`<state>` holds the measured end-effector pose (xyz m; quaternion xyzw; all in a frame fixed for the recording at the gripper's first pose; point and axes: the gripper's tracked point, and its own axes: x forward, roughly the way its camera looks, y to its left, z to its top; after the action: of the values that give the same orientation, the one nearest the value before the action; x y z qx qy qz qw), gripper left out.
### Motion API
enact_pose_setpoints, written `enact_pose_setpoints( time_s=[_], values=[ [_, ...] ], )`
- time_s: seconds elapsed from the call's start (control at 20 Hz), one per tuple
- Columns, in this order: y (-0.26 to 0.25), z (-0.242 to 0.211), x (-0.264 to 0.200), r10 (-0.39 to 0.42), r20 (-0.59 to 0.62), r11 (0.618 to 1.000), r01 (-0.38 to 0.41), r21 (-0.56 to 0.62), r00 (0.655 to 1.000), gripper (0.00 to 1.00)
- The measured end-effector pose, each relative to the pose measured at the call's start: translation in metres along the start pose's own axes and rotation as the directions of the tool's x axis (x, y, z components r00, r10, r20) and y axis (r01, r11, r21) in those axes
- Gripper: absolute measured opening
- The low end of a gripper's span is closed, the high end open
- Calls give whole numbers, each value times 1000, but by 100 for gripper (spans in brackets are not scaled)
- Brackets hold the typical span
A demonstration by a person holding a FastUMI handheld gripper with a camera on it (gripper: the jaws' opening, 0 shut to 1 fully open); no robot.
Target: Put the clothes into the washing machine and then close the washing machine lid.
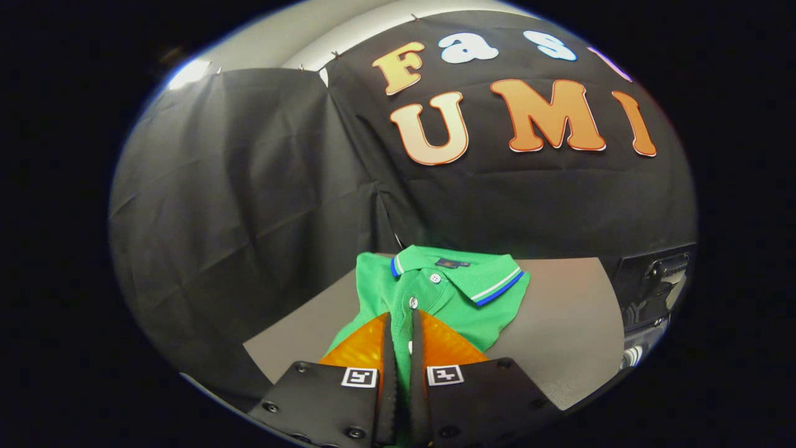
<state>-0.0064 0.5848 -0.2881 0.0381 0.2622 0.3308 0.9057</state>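
Black cloth walls (249,186) are hanging around the booth, meeting in a corner straight ahead of me, and a flat grey table (559,323) is running beneath them. I am looking along the gripper (400,320), whose two fingers (367,345) are sitting nearly pressed together, with only a narrow slit left between them. A strip of green fabric is showing through that slit, so the fingers appear to be pinching a fold of the garment, though I cannot tell how firmly. The folded green polo shirt (448,292), with its blue-and-white striped collar (497,287) and white buttons (435,278), is lying on the table near the far edge, close to where the walls meet, its collar pointing toward the back cloth. The fingertips are resting over the button placket, just below the collar. At the table's right edge, a dark machine body with metal fittings (656,289) is standing, partly cut off, and I cannot tell what part of it I am seeing.
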Motion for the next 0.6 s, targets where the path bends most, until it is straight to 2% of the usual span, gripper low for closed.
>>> enact_pose_setpoints(
  time_s=[0.2,0.35,0.6],
  values=[
    [4,31,-19,68,85,998,-69,11,994,16],
    [4,59,-45,92,182,995,-82,-59,979,15],
    [-8,105,-97,125,290,992,-114,-54,949,15]
  ],
)
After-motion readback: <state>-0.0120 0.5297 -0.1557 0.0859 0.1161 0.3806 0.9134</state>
